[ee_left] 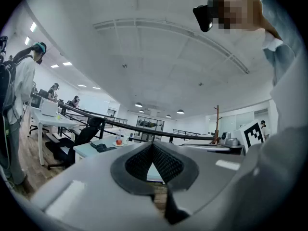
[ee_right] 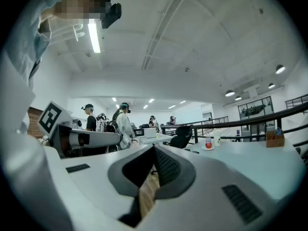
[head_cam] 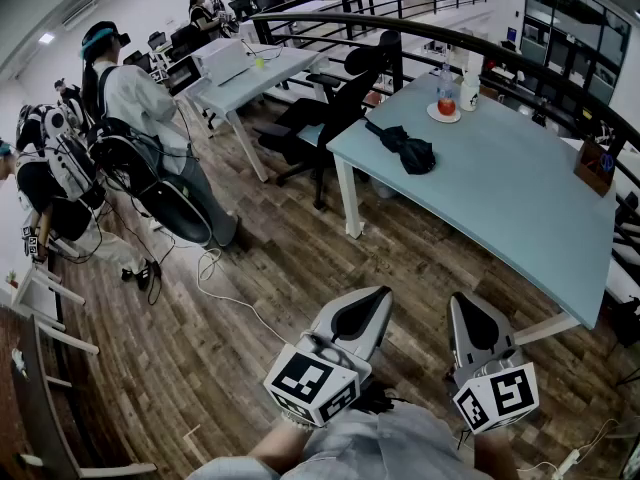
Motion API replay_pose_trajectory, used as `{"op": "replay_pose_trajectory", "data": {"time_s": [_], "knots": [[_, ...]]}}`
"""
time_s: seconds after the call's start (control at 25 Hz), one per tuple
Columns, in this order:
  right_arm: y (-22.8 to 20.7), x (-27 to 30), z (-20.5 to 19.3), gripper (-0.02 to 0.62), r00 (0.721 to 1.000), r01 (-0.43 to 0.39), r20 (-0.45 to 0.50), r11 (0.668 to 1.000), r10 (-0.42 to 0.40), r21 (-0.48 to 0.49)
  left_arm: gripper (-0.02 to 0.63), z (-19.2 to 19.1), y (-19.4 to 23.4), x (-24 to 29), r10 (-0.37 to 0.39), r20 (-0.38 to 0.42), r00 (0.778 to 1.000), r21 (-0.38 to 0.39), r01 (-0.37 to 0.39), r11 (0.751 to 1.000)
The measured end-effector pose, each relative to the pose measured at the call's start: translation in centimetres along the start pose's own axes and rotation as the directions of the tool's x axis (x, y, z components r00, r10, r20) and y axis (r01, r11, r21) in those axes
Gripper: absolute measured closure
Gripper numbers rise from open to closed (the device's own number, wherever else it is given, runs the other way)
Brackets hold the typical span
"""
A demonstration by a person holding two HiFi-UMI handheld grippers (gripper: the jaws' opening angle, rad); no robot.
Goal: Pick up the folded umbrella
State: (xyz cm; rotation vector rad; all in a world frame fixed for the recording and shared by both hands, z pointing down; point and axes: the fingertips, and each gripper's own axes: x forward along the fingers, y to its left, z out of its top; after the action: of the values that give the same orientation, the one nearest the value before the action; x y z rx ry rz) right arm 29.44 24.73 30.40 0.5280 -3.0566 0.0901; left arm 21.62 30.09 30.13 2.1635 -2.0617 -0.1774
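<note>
The folded umbrella (head_cam: 406, 150) is a black bundle lying on the light blue table (head_cam: 510, 198), near its left end. It also shows small and far off in the left gripper view as a dark umbrella (ee_left: 102, 147). My left gripper (head_cam: 383, 294) and right gripper (head_cam: 459, 301) are held low, side by side, close to my body. Both are over the wooden floor, well short of the table's near edge. In the left gripper view the left gripper (ee_left: 153, 146) has its jaws together on nothing. The right gripper (ee_right: 154, 148) also has its tips meeting, with nothing between them.
A bottle of red liquid (head_cam: 445, 97) on a plate and a white cup (head_cam: 468, 92) stand behind the umbrella. A brown box (head_cam: 595, 164) sits at the table's right end. A black office chair (head_cam: 335, 108) stands left of the table. People (head_cam: 135, 118) stand at left; a white cable (head_cam: 215, 278) crosses the floor.
</note>
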Motion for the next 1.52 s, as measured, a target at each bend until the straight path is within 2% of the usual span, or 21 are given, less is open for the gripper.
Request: {"op": "replay_pose_trajectory", "data": {"time_s": [0.4, 0.6, 0.8, 0.92, 1.08, 1.24, 1.52], "knots": [[0.0, -0.1, -0.1, 0.597, 1.0, -0.006, 0.01, 1.0, 0.005, 0.016, 0.601, 0.0, 0.1, -0.3, 0.013, 0.003, 1.0, -0.006, -0.013, 1.0], [0.1, -0.4, 0.0, 0.597, 1.0, -0.016, 0.002, 1.0, 0.016, -0.002, 0.601, -0.1, -0.4, -0.1, 0.012, 0.0, 1.0, -0.007, -0.012, 1.0], [0.6, -1.0, -0.3, 0.596, 0.999, -0.029, -0.015, 0.998, 0.028, -0.063, 0.601, -0.3, -1.1, -0.1, 0.012, -0.004, 1.0, -0.001, -0.012, 1.0], [0.4, -1.1, -0.7, 0.597, 1.0, -0.026, -0.019, 0.998, 0.025, -0.056, 0.601, -0.6, -1.1, -0.3, 0.02, -0.007, 1.0, -0.005, -0.02, 1.0], [-0.2, -0.5, -1.1, 0.596, 1.0, -0.021, -0.022, 1.0, 0.02, -0.017, 0.601, -0.7, -0.3, -0.4, 0.042, -0.008, 0.999, -0.01, -0.042, 0.999], [-0.6, 0.8, -1.0, 0.597, 0.999, -0.032, -0.02, 0.999, 0.031, -0.027, 0.601, -0.5, 1.1, 0.2, 0.063, -0.006, 0.998, -0.021, -0.063, 0.998], [-1.4, 3.8, -0.6, 0.597, 0.999, -0.034, -0.033, 0.998, 0.033, -0.044, 0.601, 0.0, 3.6, 2.5, 0.042, -0.011, 0.999, -0.026, -0.043, 0.999]]}}
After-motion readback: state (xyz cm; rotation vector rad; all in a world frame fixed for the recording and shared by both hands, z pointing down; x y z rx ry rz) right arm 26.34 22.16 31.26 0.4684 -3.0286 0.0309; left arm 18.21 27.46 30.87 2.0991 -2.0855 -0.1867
